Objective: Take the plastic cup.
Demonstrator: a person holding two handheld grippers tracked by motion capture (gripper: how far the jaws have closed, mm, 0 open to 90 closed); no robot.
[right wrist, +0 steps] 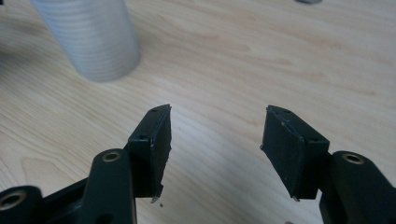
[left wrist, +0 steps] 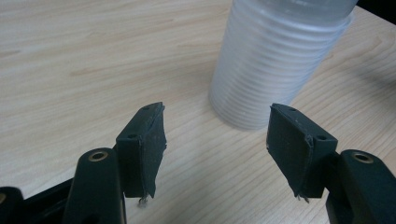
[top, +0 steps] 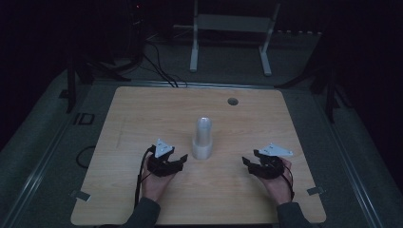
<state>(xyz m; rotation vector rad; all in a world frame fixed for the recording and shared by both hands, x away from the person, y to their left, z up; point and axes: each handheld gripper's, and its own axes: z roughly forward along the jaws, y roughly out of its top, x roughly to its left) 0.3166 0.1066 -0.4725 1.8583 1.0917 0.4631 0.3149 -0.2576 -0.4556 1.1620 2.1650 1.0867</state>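
My left gripper [top: 179, 161] and right gripper [top: 249, 163] both stand with jaws apart, holding nothing. They rest low over the wooden table [top: 142, 118], either side of the ribbed white stack of cups [top: 203, 138], which stands upright between them.

Dim room; wooden table [top: 142, 114]; white metal stand [top: 231, 28] behind; cables [top: 159, 66] on grey floor [top: 43, 123].
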